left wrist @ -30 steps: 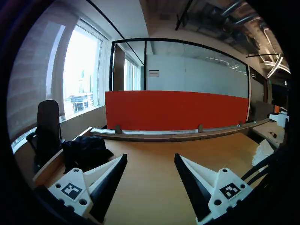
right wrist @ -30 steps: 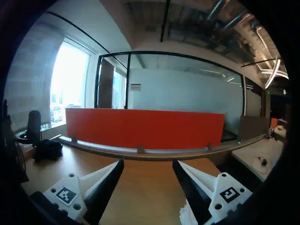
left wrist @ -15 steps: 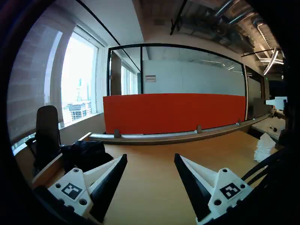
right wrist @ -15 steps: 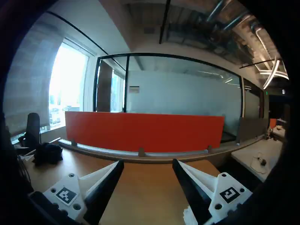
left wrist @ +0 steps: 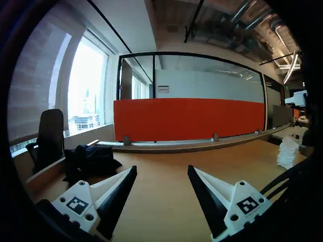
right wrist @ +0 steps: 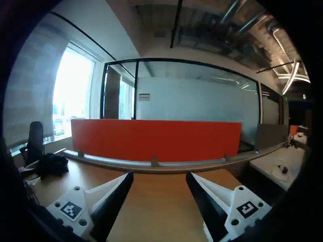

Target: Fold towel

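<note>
While hovering over desk (left wrist: pixel 161 201) with nothing held, find towel (left wrist: pixel 288 152) far to right in left gripper view: heaped on wood near desk's right edge, well apart from left gripper (left wrist: pixel 161 168).

Judge as light, soft and limp. No stiffness to keep a shape, so likely to sag and drape once lifted. Not fragile, and probably not slippery against wood. Too small to tell weave or nap.

Best taken by two neighbouring corners or along one hem, one gripper to each, pinching a single layer and not bulk of heap. No corners to be made out in crumple, so probably needs spreading flat first.

Jaws of left gripper wide apart and empty. Same for right gripper (right wrist: pixel 159 175), with bare wood between fingers (right wrist: pixel 226 199).

Fingers shaped as white plastic wedges tapering to points, faced inside with black pads (left wrist: pixel 117 193), each carrying a square marker (left wrist: pixel 76 205). Desk of smooth pale-brown wood grain, curving along far edge. Behind it, flat matte orange divider (left wrist: pixel 189 119). At left, slumped black bag (left wrist: pixel 91 159) of soft fabric, beside dark chair (left wrist: pixel 50 137) and bright window (left wrist: pixel 87 92).
</note>
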